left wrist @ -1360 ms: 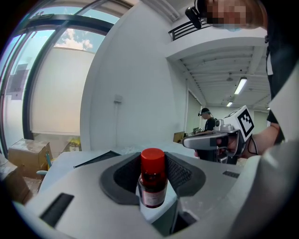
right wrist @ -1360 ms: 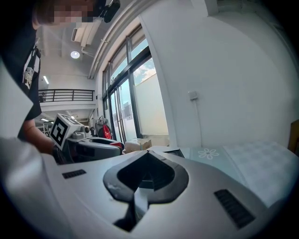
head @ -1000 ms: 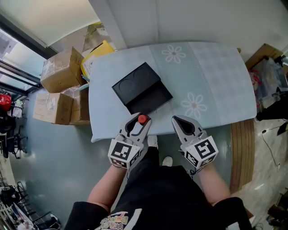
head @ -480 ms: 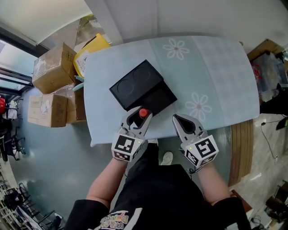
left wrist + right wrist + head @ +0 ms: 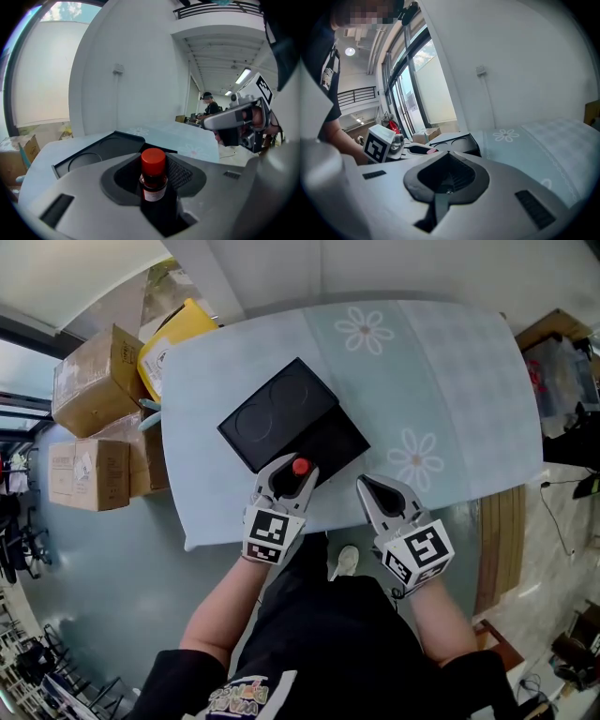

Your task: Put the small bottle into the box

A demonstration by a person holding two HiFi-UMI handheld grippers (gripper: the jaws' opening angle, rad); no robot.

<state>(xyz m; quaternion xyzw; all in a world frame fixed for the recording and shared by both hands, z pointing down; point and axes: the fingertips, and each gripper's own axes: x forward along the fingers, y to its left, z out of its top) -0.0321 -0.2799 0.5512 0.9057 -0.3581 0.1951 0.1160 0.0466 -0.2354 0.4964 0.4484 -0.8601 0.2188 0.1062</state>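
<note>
The counter (image 5: pixel 450 381) is covered with a pale blue cloth printed with white daisies and a faint check pattern. It stands against a white wall (image 5: pixel 422 268) on a grey-blue floor (image 5: pixel 112 587). Cardboard cartons (image 5: pixel 89 381) and a yellow package (image 5: pixel 173 334) are stacked at its left end.

A black box (image 5: pixel 291 427) lies open near the counter's front edge, and its lid panel shows two round recesses.

The small bottle (image 5: pixel 153 176) has a bright red cap, a dark body and a white label. It stands upright between the jaws of the left gripper (image 5: pixel 292 470), which are closed on its body below the cap. In the head view the bottle's red cap (image 5: pixel 300 467) sits over the near edge of the box. The right gripper (image 5: pixel 370 488) hangs just beside the left one at the counter's front edge, with its jaws brought together on nothing.
</note>
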